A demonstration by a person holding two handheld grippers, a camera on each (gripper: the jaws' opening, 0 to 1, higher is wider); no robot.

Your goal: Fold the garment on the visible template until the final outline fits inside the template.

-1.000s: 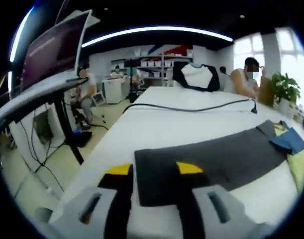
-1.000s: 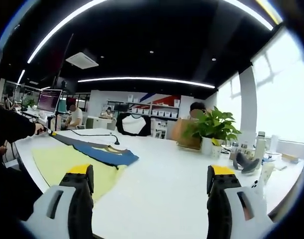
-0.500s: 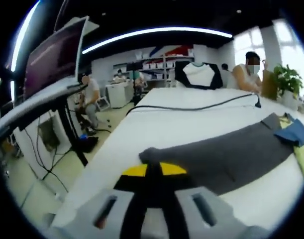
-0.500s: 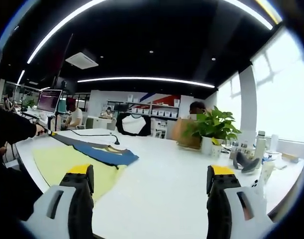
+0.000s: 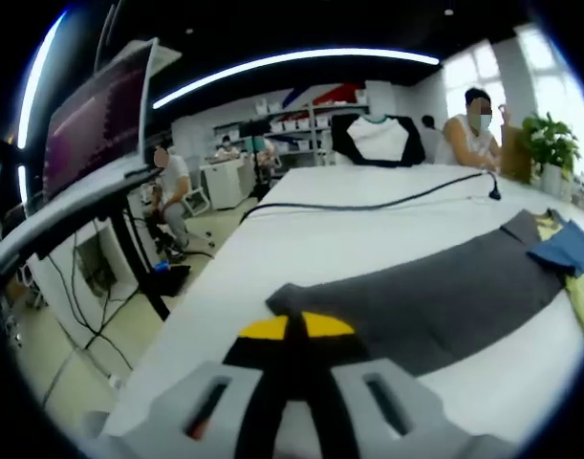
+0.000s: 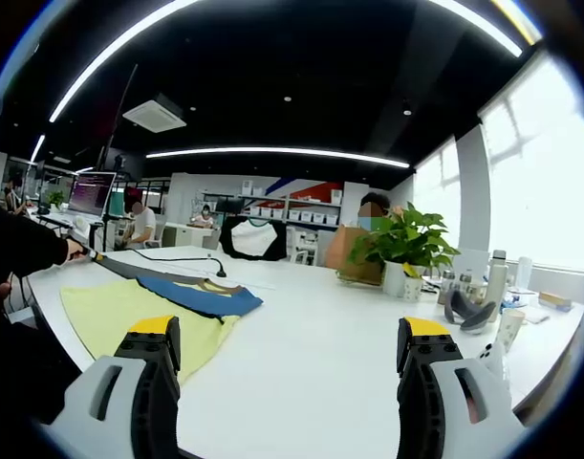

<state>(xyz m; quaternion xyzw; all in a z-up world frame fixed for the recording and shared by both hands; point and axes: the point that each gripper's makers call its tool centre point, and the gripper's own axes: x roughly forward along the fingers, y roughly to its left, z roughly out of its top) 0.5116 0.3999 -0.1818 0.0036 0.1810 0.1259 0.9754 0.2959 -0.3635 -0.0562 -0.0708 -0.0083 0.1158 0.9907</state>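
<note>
Pinching the near corner of the dark grey fabric garment [image 5: 435, 296], the left gripper [image 5: 293, 327] sits jaws together on the white table [image 5: 301, 239]. Beyond it, the right gripper [image 6: 287, 339] hangs jaws apart beside the yellow sheet template [image 6: 129, 311], the garment's blue part [image 6: 201, 295] overlapping that template's far edge.

Around the garment [image 5: 444, 296] the white table [image 5: 301, 239] lies bare on most sides. Beyond it a black cable [image 5: 368, 205] crosses the top. In the right gripper view, open tabletop stretches from the garment toward the potted plant [image 6: 406, 251], past which stand a bottle [image 6: 495, 279], what looks like a cup [image 6: 509, 330] and a dark object, blurred.
</note>
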